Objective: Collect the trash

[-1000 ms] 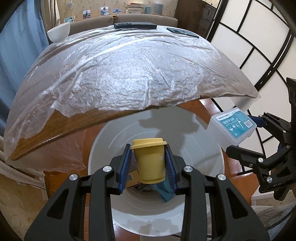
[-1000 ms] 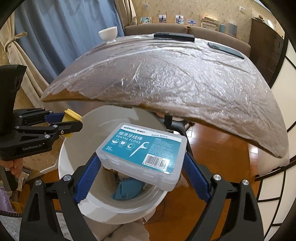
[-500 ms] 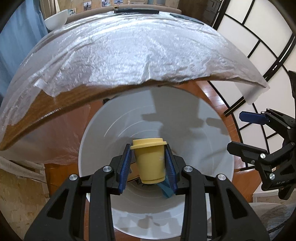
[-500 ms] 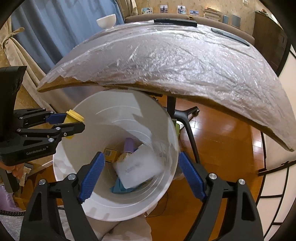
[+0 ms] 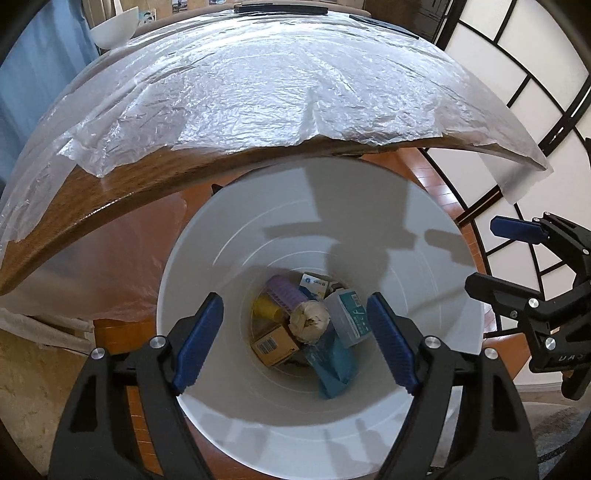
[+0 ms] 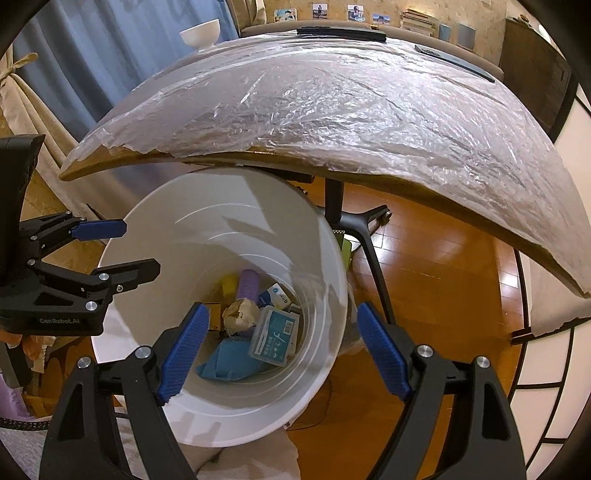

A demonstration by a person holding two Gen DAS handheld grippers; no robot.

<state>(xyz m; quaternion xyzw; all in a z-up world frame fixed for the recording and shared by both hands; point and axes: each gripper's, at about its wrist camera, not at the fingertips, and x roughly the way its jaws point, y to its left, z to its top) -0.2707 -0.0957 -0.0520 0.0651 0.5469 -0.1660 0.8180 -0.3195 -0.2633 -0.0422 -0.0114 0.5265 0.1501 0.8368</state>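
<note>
A white bin [image 5: 436, 236] stands on the floor below the table edge; it also shows in the right wrist view [image 6: 325, 236]. At its bottom lie the yellow cup [image 5: 263, 307], a dental floss box [image 5: 349, 317], a crumpled paper ball [image 5: 309, 317], a purple roller [image 5: 284, 295], a cardboard box [image 5: 275, 345] and a blue wrapper [image 5: 334, 363]. My left gripper [image 5: 295, 339] is open and empty above the bin. My right gripper [image 6: 280, 350] is open and empty over the bin; the floss box [image 6: 275, 334] lies below it.
The wooden table [image 5: 155, 192] is covered with clear plastic film [image 5: 277, 85]. A white bowl [image 5: 114, 22] and a dark remote [image 5: 280, 8] sit at its far side. A black chair base [image 6: 354, 229] stands on the wood floor beside the bin.
My right gripper opened and the floss box fell into the bin. Then my left gripper opened and the yellow cup dropped in too.
</note>
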